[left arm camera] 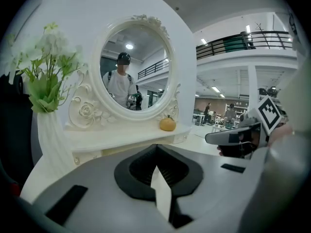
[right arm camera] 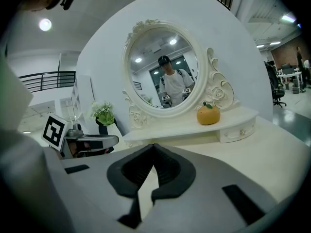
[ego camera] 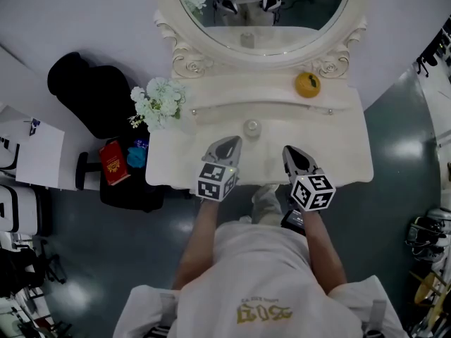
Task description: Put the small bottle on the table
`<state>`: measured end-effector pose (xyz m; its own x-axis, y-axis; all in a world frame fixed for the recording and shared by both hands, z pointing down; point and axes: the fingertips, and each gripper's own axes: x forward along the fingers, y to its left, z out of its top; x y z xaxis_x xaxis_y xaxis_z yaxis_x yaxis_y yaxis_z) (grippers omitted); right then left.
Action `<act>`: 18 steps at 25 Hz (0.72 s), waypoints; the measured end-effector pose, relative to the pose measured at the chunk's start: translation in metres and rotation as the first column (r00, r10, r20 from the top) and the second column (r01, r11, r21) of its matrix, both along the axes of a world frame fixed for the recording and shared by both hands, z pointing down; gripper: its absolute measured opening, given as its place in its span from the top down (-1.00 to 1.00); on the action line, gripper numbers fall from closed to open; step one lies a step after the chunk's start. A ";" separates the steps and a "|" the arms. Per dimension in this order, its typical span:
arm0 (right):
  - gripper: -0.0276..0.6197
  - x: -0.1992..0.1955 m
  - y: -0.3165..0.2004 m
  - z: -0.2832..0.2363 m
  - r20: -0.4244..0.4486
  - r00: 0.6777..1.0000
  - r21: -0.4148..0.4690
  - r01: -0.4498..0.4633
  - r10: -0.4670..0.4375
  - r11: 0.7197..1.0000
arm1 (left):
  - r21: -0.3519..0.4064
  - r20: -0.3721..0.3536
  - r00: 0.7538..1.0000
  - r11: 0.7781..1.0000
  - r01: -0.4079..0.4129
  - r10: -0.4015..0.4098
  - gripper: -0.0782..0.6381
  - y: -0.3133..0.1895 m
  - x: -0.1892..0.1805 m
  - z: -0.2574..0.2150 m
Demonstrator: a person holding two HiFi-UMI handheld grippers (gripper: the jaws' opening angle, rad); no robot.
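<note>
Cream surface is occupied centrally by the small bottle. The left claw and right claw are seen closed, empty, above its front edge.

Nothing is legible: the yellow print on the shirt and the red box label are unreadable.

A: what colours r we looking at?
B: table + mirror frame cream-white, fruit yellow-orange, flowers white w/ green leaves, box red, bag black.
A: n the floor?
B: dark grey.
</note>
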<state>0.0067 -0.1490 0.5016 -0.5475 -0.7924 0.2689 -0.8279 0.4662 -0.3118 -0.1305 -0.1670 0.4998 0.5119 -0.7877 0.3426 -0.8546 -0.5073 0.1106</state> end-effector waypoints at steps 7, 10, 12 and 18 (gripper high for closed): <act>0.88 -0.006 0.009 0.000 -0.025 1.000 0.008 0.013 -0.013 1.000 | -0.017 0.012 1.000 1.000 0.012 -0.012 0.74 0.005 -0.007 0.009; 0.88 -0.004 0.009 -0.002 -0.029 1.000 0.016 0.010 -0.009 1.000 | -0.016 0.007 1.000 1.000 0.013 -0.013 0.74 0.007 -0.007 0.009; 0.88 -0.004 0.009 -0.004 -0.030 1.000 0.018 0.007 -0.007 1.000 | -0.011 0.004 1.000 1.000 0.012 -0.011 0.74 0.007 -0.007 0.007; 0.88 -0.006 0.011 -0.003 -0.037 0.999 0.017 0.009 -0.009 1.000 | -0.014 -0.001 1.000 1.000 0.019 -0.019 0.74 0.007 -0.012 0.008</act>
